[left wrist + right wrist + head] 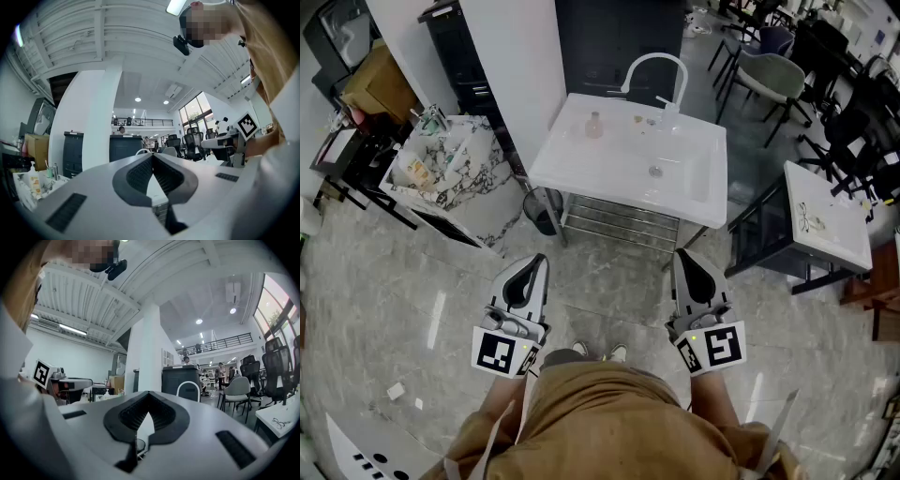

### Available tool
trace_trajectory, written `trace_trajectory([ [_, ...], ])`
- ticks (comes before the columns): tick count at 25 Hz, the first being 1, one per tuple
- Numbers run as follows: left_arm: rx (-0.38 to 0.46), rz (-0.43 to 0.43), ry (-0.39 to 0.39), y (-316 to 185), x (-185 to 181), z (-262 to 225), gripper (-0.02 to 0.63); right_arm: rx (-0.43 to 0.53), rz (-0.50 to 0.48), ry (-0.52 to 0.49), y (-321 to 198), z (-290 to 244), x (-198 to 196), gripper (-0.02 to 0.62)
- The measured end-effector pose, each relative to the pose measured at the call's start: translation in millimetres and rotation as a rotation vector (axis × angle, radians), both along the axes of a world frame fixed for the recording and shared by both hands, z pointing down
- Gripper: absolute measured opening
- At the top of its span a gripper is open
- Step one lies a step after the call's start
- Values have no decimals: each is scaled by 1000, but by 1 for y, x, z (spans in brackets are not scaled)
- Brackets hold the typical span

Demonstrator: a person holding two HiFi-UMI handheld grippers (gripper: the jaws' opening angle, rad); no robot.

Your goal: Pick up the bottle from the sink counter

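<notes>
Still at the approach step: left claw [536,262] and right claw [682,255] are both pinched shut and empty, well short of the counter [572,171], so one must next reach forward and open around the bottle [594,125] near its back-left corner.

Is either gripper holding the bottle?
No, the bottle stands on the sink counter, far from the left gripper and right gripper, both shut and empty.
</notes>
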State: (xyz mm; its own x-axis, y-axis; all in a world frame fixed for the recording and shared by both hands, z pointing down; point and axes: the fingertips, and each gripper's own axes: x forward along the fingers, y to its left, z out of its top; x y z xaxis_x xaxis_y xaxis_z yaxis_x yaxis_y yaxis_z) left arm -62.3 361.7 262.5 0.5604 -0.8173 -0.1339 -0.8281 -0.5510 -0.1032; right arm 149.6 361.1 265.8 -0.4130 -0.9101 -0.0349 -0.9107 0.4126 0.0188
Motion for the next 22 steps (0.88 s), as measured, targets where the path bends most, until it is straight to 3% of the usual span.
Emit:
trace_trajectory([
  [10,-20,-45,22,-7,-6,12,0,-37,-3,13,-8,14,15,2],
  [15,-24,-62,21,-9,0,14,0,-54,-27,-50,-15,17,29,3],
  [22,-18,-75,14,-6,21,21,0,-58,-42,-32,-22,29,45,3],
])
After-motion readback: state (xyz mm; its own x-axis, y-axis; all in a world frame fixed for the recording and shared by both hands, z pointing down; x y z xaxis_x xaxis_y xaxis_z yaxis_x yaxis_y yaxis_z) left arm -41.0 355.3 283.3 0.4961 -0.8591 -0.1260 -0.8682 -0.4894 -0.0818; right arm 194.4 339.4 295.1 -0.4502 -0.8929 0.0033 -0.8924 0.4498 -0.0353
